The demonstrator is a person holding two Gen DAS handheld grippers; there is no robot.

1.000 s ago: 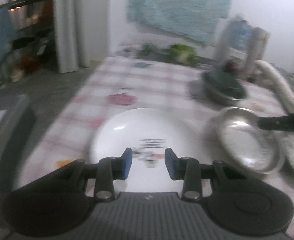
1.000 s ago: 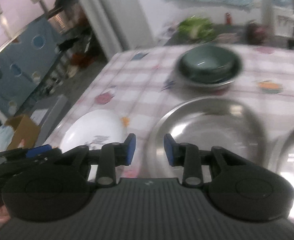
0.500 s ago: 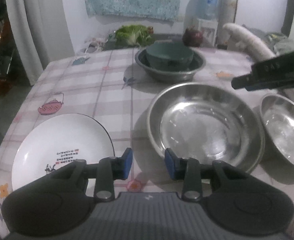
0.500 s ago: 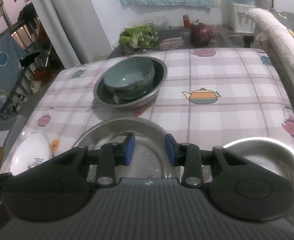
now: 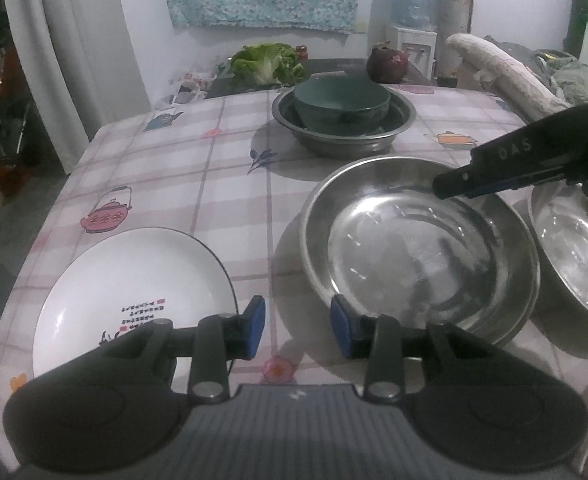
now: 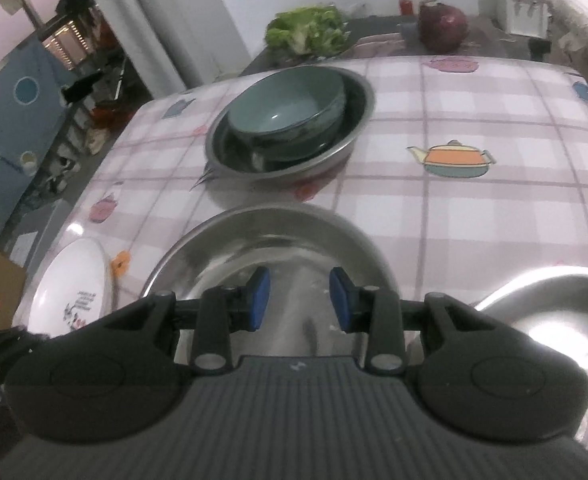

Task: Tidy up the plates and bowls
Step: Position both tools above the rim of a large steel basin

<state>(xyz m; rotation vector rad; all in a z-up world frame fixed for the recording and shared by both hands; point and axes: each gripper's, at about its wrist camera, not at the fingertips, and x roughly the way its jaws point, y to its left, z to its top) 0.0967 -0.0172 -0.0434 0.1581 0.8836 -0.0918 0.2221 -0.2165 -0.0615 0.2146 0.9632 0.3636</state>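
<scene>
A white plate (image 5: 133,280) with printed writing lies at the near left of the checked tablecloth (image 5: 181,184). Beside it sits a wide steel plate (image 5: 418,248), and a smaller steel bowl (image 5: 570,256) lies at the right edge. Farther back, a green bowl (image 5: 342,104) rests inside a steel basin (image 5: 346,136). My left gripper (image 5: 298,326) hangs open over the cloth between the white plate and the steel plate, holding nothing. My right gripper (image 6: 300,300) is open above the steel plate (image 6: 269,248), empty; it also shows as a dark bar, the right gripper (image 5: 454,188), in the left wrist view.
Lettuce (image 5: 269,64), a red cabbage (image 5: 386,66) and a small jar stand on a dark counter behind the table. A water dispenser (image 5: 414,16) and a wrapped white roll (image 5: 502,72) are at the back right. Curtain and shelves fill the left side.
The left gripper swung right, from over the white plate to the gap beside the steel plate. The right gripper swung right and sank lower over the steel plate. Both stayed open.
</scene>
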